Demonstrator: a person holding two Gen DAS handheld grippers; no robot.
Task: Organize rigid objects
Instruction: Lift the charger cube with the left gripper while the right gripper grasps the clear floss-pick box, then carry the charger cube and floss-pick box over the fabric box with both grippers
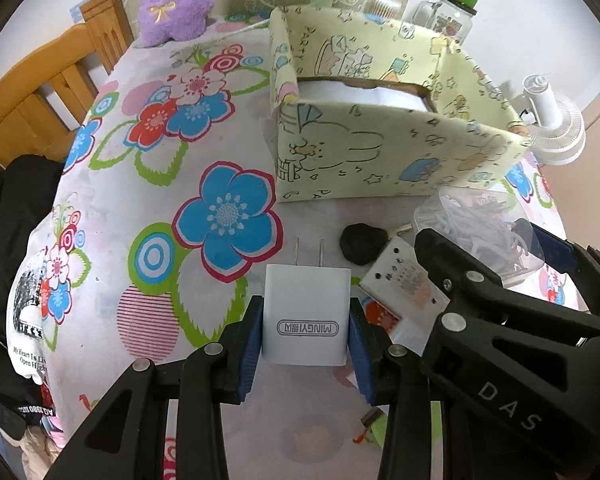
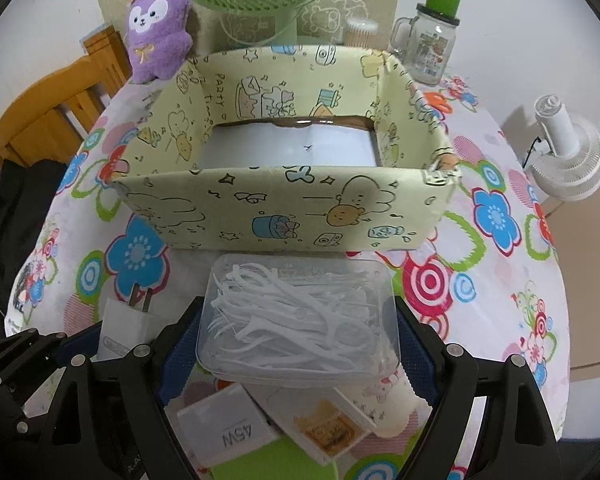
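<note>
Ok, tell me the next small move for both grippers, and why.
Probably carry both forward over the box and release. The left gripper is clamped on the charger, the right gripper holds the floss-pick case, and the box ahead is open and looks empty.

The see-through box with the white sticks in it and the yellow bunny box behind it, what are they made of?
The see-through box, shut in the right gripper, looks like clear, glossy hard plastic: the white floss picks show through. The yellow bunny box seems to be cardboard under matte printed paper; brown board edges show inside.
</note>
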